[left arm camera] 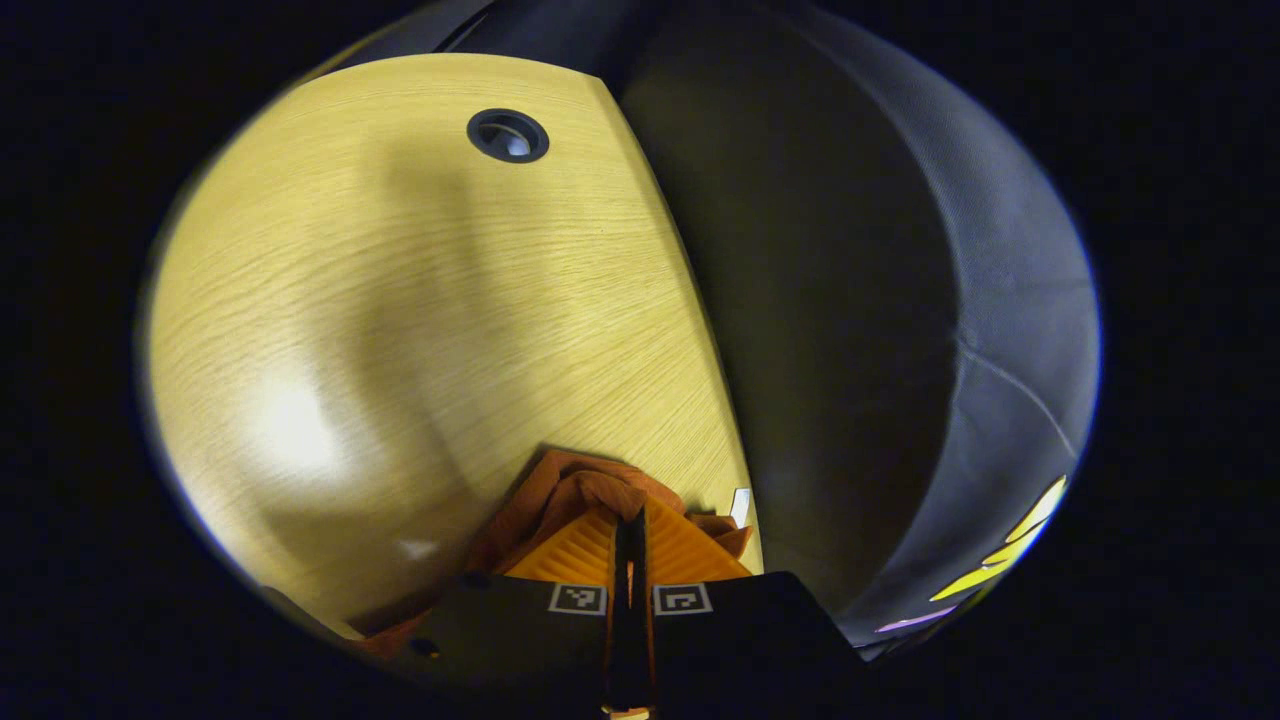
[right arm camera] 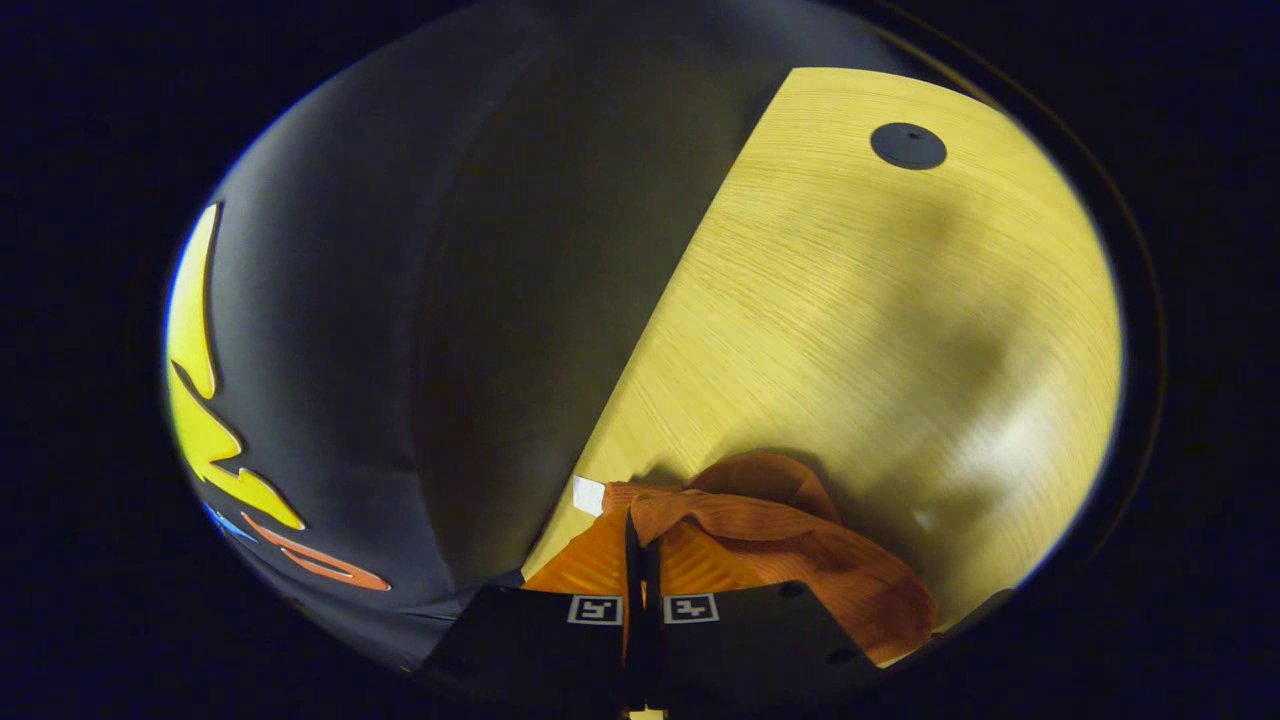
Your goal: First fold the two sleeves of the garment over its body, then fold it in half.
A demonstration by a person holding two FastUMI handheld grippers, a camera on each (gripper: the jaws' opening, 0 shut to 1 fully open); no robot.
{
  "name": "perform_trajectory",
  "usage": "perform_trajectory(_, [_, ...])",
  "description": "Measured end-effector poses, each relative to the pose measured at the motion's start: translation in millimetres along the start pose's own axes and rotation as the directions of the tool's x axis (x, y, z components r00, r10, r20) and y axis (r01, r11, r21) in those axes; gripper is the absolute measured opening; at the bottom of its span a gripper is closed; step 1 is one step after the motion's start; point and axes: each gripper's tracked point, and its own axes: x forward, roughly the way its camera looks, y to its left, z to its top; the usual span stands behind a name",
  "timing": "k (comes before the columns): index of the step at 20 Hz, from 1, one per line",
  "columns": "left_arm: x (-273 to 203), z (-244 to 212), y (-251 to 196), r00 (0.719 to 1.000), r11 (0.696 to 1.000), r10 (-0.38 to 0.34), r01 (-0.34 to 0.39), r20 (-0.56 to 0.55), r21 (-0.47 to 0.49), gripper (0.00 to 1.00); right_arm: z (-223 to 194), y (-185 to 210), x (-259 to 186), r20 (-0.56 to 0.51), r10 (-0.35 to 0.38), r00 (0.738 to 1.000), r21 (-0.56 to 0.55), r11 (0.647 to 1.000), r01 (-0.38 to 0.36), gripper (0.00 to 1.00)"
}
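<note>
Your left gripper (left arm camera: 630, 530) is pinched tight on a bunched fold of the garment (left arm camera: 570, 490) at the table (left arm camera: 400, 300) edge. Your right gripper (right arm camera: 640, 535) likewise clamps the garment (right arm camera: 790, 540) near the edge.

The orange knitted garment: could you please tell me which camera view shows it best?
The right gripper view: the orange knitted garment spreads in a wide bunched fold over the wooden table beyond the fingers. The left gripper view gives a smaller crumpled bit at its fingers.
</note>
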Motion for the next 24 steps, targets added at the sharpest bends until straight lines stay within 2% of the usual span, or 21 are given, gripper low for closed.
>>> perform_trajectory(5, [-0.4, 5.9, -6.7, 0.999, 0.998, -0.016, 0.018, 0.033, -0.063, 0.03, 7.9, 1.4, -4.6, 0.053, 0.011, 0.999, 0.003, 1.000, -0.011, 0.00])
perform_trajectory(9, [-3.2, 7.7, -4.2, 0.994, 0.980, -0.042, 0.060, 0.096, -0.189, 0.03, 7.5, -7.9, -6.9, 0.131, 0.050, 0.990, 0.140, 0.988, -0.068, 0.00])
perform_trajectory(12, [-5.4, 11.5, -6.6, 0.986, 0.961, -0.056, 0.095, 0.155, -0.259, 0.03, 8.7, -13.8, -9.5, 0.179, 0.067, 0.982, 0.257, 0.960, -0.112, 0.00])
perform_trajectory(15, [-6.1, 12.4, -14.5, 0.972, 0.937, -0.073, 0.144, 0.223, -0.318, 0.03, 9.2, -18.4, -10.3, 0.209, 0.074, 0.975, 0.323, 0.936, -0.141, 0.00])
perform_trajectory(20, [-7.3, 18.1, -31.6, 0.955, 0.917, -0.085, 0.187, 0.286, -0.352, 0.04, 8.6, -17.4, -8.4, 0.256, 0.088, 0.963, 0.357, 0.917, -0.179, 0.01])
perform_trajectory(23, [-10.8, 23.6, -49.3, 0.952, 0.908, -0.109, 0.213, 0.287, -0.361, 0.04, 9.5, -17.2, -7.8, 0.257, 0.080, 0.963, 0.353, 0.920, -0.170, 0.03])
perform_trajectory(24, [-11.6, 26.0, -56.8, 0.951, 0.907, -0.120, 0.221, 0.285, -0.357, 0.06, 10.4, -16.2, -9.7, 0.256, 0.075, 0.964, 0.353, 0.921, -0.166, 0.01])
